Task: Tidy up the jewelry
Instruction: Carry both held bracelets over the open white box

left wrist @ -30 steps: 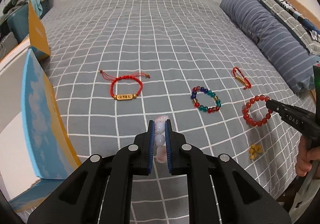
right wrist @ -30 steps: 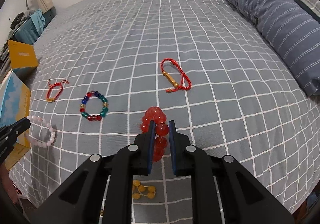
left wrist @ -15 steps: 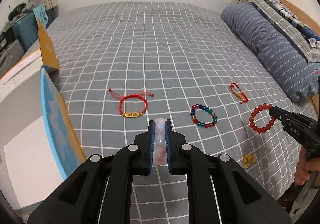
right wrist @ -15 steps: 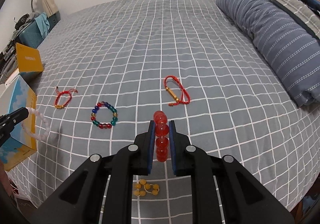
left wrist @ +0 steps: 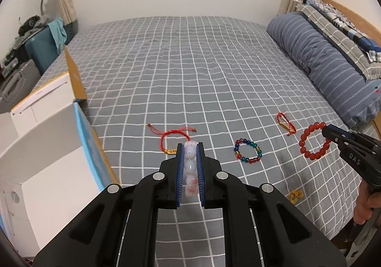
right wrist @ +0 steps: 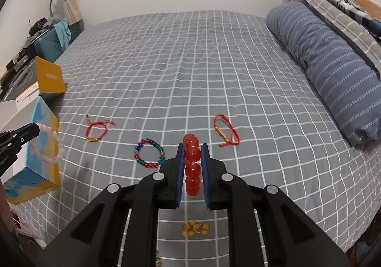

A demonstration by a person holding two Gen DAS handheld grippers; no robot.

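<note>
Above the bed (left wrist: 190, 71), the left gripper (left wrist: 190, 147) clamps a pale bead bracelet (left wrist: 190, 164) and the right gripper (right wrist: 192, 147) a red bead bracelet (right wrist: 192, 169); light, slippery, stretchy loops, probably best pinched across several beads.

The only text that can be read is "DAS", in pale letters on the black side of the right gripper (left wrist: 325, 132), as it appears in the left wrist view. The yellow box (right wrist: 50, 78) has a pale mark on its face, and the white box (left wrist: 45, 102) beside it has a small dark print near its top edge, but both are too small to read. No other text can be read.
</note>
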